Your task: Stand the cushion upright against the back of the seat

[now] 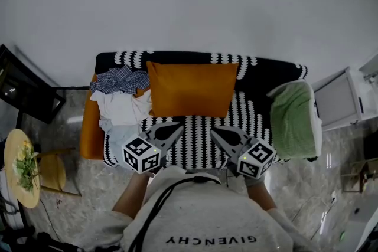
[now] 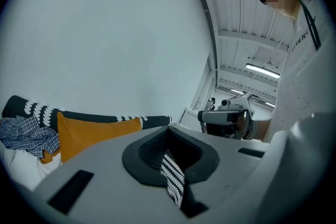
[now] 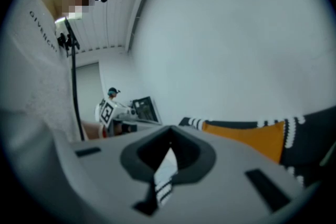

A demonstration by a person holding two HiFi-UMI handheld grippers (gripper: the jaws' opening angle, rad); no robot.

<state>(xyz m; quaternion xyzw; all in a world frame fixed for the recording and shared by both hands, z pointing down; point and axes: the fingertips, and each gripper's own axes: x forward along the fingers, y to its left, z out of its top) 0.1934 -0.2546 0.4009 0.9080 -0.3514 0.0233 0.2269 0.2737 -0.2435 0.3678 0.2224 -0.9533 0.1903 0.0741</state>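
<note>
The orange cushion (image 1: 192,88) stands upright against the sofa's back, on the black-and-white striped cover (image 1: 195,144). It also shows in the left gripper view as an orange cushion (image 2: 94,131), and in the right gripper view as an orange cushion (image 3: 252,136). My left gripper (image 1: 176,128) and right gripper (image 1: 215,130) hover over the seat's front part, short of the cushion, tips angled toward each other. Both are shut with nothing held. Only a sliver of striped cover shows past the left gripper (image 2: 170,157) and the right gripper (image 3: 167,160).
A pile of clothes (image 1: 121,97) lies on the sofa's left end. A green blanket (image 1: 292,118) drapes the right armrest. A white cabinet (image 1: 339,97) stands at the right, a round yellow table (image 1: 20,165) with a plant at the left.
</note>
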